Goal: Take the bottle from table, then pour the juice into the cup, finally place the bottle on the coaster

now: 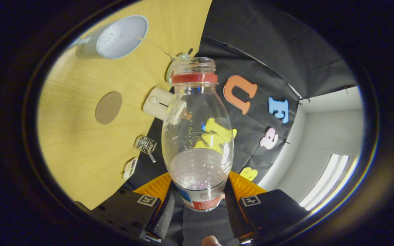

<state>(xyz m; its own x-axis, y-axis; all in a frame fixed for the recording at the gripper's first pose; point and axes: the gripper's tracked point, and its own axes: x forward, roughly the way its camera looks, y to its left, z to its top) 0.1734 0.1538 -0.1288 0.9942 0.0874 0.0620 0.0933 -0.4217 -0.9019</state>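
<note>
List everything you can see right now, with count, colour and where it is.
bottle: one, clear with red neck ring, uncapped, held between the fingers
cup: one, pale grey, on the table beyond the bottle mouth
coaster: one, brown, round, on the table between cup and fingers
table: one, yellow wood
cream box: one, on the table beside the bottle
small wire item: one, silvery, at the table's edge
gripper: one, shut on the bottle's base

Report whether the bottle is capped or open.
Open: the bottle, clamped in the gripper, has a bare threaded mouth with no cap above its red ring.
</note>
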